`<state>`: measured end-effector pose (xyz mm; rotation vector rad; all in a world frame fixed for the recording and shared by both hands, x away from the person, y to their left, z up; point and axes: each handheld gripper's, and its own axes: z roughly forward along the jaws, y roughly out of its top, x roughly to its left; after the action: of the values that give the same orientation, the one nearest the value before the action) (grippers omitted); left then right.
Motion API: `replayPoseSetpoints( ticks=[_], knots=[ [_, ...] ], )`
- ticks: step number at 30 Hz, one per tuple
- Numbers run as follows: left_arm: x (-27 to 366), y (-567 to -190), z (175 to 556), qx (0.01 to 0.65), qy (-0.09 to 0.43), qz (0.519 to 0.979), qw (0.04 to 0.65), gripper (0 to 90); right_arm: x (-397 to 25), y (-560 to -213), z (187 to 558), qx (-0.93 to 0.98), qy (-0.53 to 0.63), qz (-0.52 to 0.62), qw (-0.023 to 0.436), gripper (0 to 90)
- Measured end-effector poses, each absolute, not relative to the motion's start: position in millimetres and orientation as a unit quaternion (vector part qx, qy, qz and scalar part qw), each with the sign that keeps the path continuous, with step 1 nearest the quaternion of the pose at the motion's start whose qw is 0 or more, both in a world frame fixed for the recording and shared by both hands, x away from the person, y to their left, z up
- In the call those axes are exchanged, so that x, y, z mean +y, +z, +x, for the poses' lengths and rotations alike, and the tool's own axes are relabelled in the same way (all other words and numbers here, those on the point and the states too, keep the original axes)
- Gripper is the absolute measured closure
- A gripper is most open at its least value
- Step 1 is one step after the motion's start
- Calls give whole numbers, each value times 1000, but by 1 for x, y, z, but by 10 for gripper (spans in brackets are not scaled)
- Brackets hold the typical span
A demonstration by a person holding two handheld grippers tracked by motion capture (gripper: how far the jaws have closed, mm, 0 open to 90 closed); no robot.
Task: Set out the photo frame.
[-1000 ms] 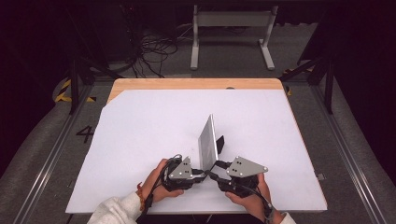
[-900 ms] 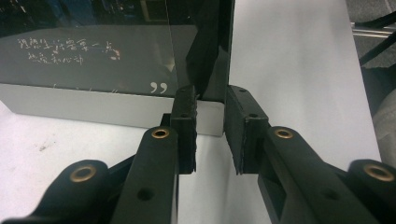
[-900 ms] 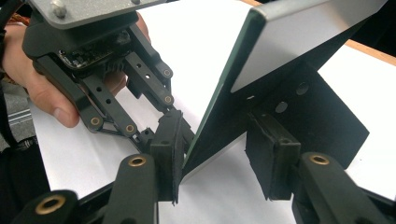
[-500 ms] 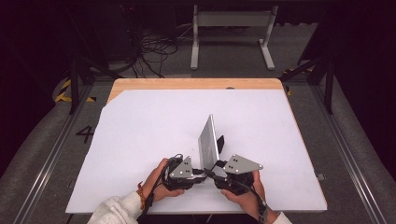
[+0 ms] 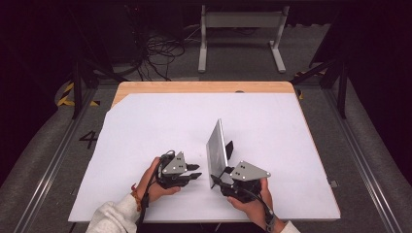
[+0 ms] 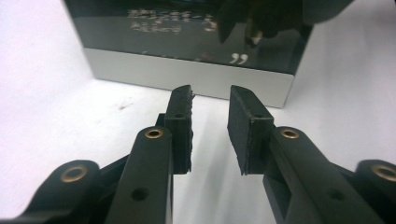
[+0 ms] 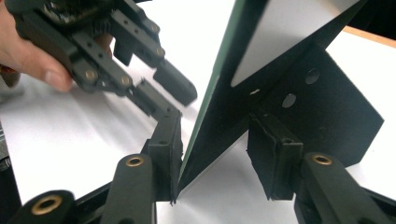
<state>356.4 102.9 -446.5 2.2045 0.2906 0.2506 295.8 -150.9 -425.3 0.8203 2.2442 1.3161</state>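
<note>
White tabletop carries the whole job, and working from the left, our left gripper lies low on it, jaws apart and empty, aimed at the near lower edge of the picture frame. In the left gripper view that frame is just ahead, not touched. It stands upright on its black back stand, near the middle of the table toward our side. To the right, our right gripper has its jaws set around the frame's near corner; one pad touches, the other looks slightly off. We judge the frame already propped, with release or final positioning left.
</note>
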Motion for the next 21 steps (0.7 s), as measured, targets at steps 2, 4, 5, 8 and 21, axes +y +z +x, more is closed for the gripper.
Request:
replayPoseSetpoints(
  ticks=[2, 4, 5, 8, 21],
  knots=[
    [105, -446, 357, 119, 102, 886, 435, 689, -151, -427, 298, 803, 474, 302, 198, 549],
    [106, -446, 357, 118, 103, 887, 435, 686, -149, -429, 300, 800, 476, 306, 197, 549],
    [106, -445, 357, 118, 105, 887, 434, 683, -149, -429, 300, 800, 476, 306, 197, 553],
    [107, -445, 357, 118, 107, 888, 431, 674, -151, -430, 301, 800, 480, 306, 190, 565],
    [119, -442, 366, 148, 121, 877, 441, 623, -170, -428, 302, 808, 480, 293, 173, 634]
  ],
)
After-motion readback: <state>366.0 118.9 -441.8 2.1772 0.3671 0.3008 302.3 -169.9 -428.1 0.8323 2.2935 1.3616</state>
